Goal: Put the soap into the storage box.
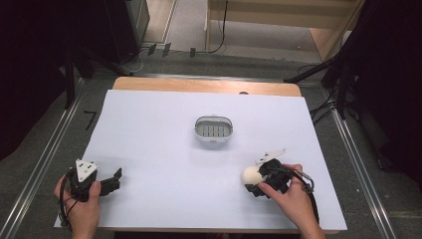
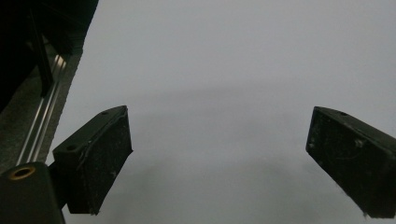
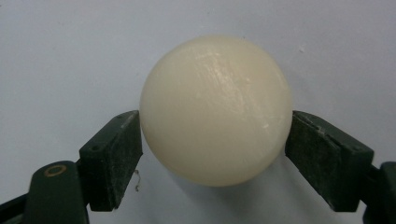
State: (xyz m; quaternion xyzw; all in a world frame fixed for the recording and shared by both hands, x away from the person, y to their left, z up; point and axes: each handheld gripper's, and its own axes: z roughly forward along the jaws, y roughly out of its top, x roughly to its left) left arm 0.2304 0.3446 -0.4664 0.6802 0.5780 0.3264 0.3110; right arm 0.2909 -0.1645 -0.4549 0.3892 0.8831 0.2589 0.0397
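Two grippers are at work, and just one has anything to do with the job so far. Low and right of centre in the high view, the right gripper (image 1: 255, 180) has its jaws on either side of a cream-white ball (image 1: 251, 176) that sits on the pale table sheet (image 1: 159, 149). In the right gripper view the ball (image 3: 215, 109) takes up the middle of the frame, and both black pads (image 3: 114, 156) meet its flanks at about its widest line, so I read this as a grasp just made: the ball is clamped but not yet lifted, as far as the frames can show. At the lower left of the high view, the left gripper (image 1: 112, 180) lies idle in the person's hand (image 1: 82, 201), well apart from the ball; in the left gripper view its jaws stand wide apart, released, with nothing but bare sheet between them. A small white basket (image 1: 213, 130) with a slotted grey bottom stands just above the centre of the high view, some way up and to the left of the ball, and it looks unfilled. My judgement is that the pick is done and the carry to the basket, if that is the goal, together with the release, is all left.
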